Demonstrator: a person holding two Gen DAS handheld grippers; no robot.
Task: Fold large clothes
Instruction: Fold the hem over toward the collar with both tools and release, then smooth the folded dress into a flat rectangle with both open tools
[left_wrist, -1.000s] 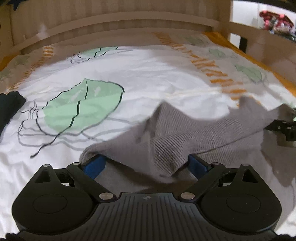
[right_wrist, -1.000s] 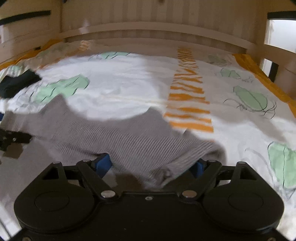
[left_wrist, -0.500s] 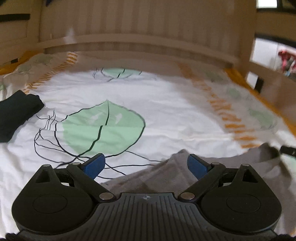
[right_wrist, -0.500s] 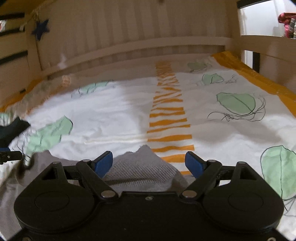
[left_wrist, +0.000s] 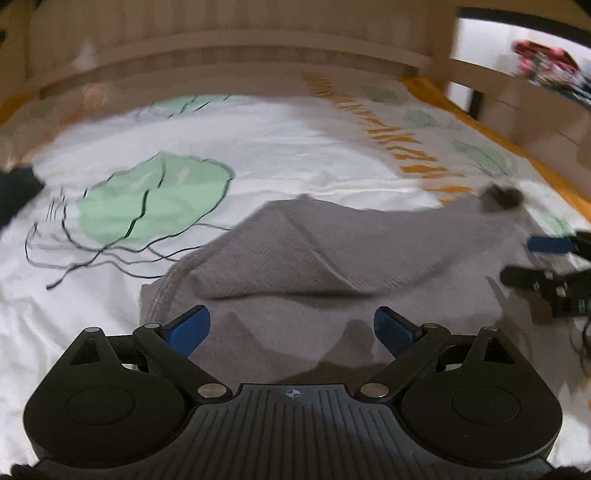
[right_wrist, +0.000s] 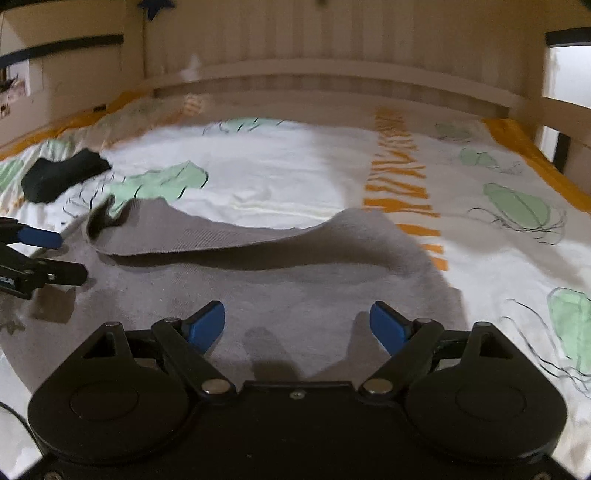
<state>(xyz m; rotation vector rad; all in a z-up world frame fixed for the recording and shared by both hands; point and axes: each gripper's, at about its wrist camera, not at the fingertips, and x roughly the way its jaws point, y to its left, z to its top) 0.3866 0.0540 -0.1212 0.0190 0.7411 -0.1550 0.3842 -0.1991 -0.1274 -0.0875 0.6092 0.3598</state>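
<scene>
Grey sweater (left_wrist: 295, 254) on bedsheet (left_wrist: 258, 155)

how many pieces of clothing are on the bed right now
2. A grey sweater lies spread on the sheet in front of both grippers, its far edge folded back. A small dark garment sits at the far left of the bed. More could be outside the views.

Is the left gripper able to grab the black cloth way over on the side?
Probably not from here. The left gripper hangs open over the grey sweater, while the black cloth lies far off at the bed's edge, past the green leaf print. Nothing blocks it; the hand must travel over.
</scene>
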